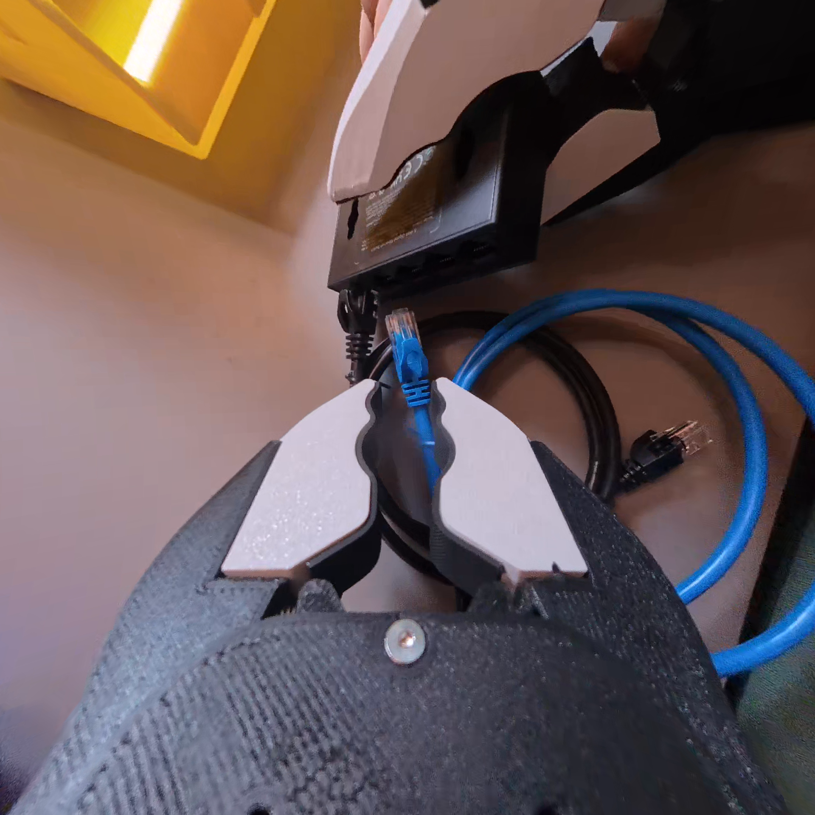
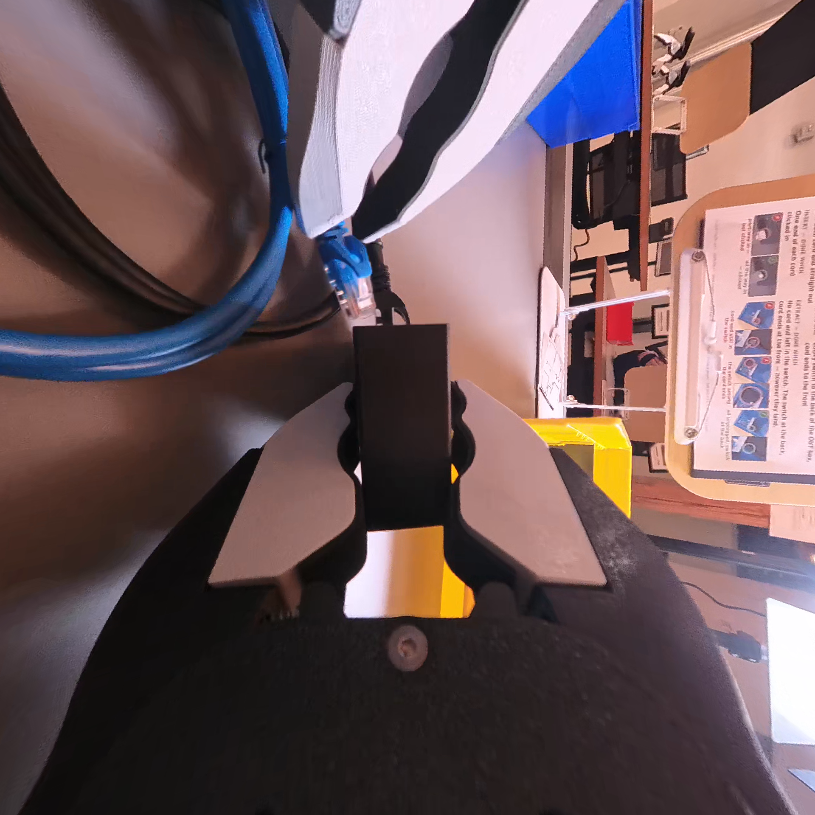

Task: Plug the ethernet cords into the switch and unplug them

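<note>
My right gripper point(image 2: 402, 390) is shut on the black switch point(image 2: 401, 419) and holds it tilted above the table. In the left wrist view the switch point(image 1: 423, 229) shows its underside and its row of ports, with the right gripper's white fingers point(image 1: 375, 132) around it. A black cord's plug point(image 1: 358, 311) sits in the end port. My left gripper point(image 1: 405, 388) is shut on the blue ethernet cord point(image 1: 745, 441), just behind its plug point(image 1: 403, 348). The plug's clear tip points at the ports, a short way below them. It also shows in the right wrist view point(image 2: 348, 278).
The black cord's free plug point(image 1: 661, 450) lies on the brown table point(image 1: 132, 397) inside the blue cord's loops. A yellow bin point(image 1: 132, 66) stands at the back left. A clipboard with a printed sheet point(image 2: 749, 344) and a blue bin point(image 2: 586, 97) are farther off. My hands' fingertips stand some 6 centimeters from each other.
</note>
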The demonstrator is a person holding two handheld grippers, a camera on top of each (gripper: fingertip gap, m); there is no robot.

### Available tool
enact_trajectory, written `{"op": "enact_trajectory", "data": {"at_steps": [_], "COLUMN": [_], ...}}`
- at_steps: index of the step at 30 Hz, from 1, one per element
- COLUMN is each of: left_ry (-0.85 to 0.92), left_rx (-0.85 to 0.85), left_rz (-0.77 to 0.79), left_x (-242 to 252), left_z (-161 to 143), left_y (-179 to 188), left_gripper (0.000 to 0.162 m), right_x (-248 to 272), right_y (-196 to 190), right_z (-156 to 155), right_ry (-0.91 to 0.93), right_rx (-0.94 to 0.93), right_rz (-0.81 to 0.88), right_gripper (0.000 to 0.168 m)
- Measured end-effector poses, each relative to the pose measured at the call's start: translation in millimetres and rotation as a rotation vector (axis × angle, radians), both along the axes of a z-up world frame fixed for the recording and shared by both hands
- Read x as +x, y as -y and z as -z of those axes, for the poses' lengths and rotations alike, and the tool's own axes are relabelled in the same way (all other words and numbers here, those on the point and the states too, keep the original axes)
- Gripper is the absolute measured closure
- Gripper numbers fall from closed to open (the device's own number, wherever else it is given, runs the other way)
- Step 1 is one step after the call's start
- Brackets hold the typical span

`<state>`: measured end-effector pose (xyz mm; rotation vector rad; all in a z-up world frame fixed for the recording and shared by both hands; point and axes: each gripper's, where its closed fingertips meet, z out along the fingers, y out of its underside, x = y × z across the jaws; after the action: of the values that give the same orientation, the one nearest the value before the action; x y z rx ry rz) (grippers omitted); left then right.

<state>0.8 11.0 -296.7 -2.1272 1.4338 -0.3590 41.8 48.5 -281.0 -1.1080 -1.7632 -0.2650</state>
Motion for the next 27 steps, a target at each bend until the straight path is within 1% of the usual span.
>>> {"op": "enact_trajectory", "data": {"at_steps": [4,8,10,12,13,15,19,23,27], "left_ry": [-0.038,-0.110,-0.132,-0.109,-0.055,0.103,0.219,0.204,0.169], "left_rx": [-0.031,0.028,0.049,0.066,0.031,-0.118,-0.362,-0.481,-0.521], "left_rz": [-0.017,0.007,0.044,0.111,0.120,0.115,0.146,0.184,0.196], "left_x": [1.5,2.9,3.6,4.6,5.1,6.3,7.4,13.7,14.1], "left_z": [9.9,12.0,12.1,9.4,3.6,-17.1,-39.0,-41.0,-36.5], "left_y": [3.4,2.4,2.5,3.2,4.0,6.7,14.7,21.8,23.3], "left_gripper": [0.148,0.148,0.148,0.149,0.149,0.150,0.150,0.150,0.150], "right_x": [-0.4,0.2,0.5,1.6,2.4,4.5,2.1,-6.8,-6.3], "right_y": [-0.2,0.1,0.5,1.0,1.0,1.0,6.5,14.1,14.5], "right_z": [0.4,0.5,0.4,-0.4,-2.2,-10.0,-23.5,-27.0,-23.4], "right_ry": [0.010,0.007,0.008,-0.009,-0.028,-0.073,-0.150,-0.161,-0.151], "right_rx": [0.001,-0.004,0.002,-0.004,-0.005,0.007,0.014,0.035,0.036], "right_rz": [0.009,0.012,0.010,0.004,-0.006,-0.037,-0.124,-0.170,-0.177], "right_gripper": [0.129,0.129,0.129,0.129,0.130,0.130,0.130,0.130,0.130]}}
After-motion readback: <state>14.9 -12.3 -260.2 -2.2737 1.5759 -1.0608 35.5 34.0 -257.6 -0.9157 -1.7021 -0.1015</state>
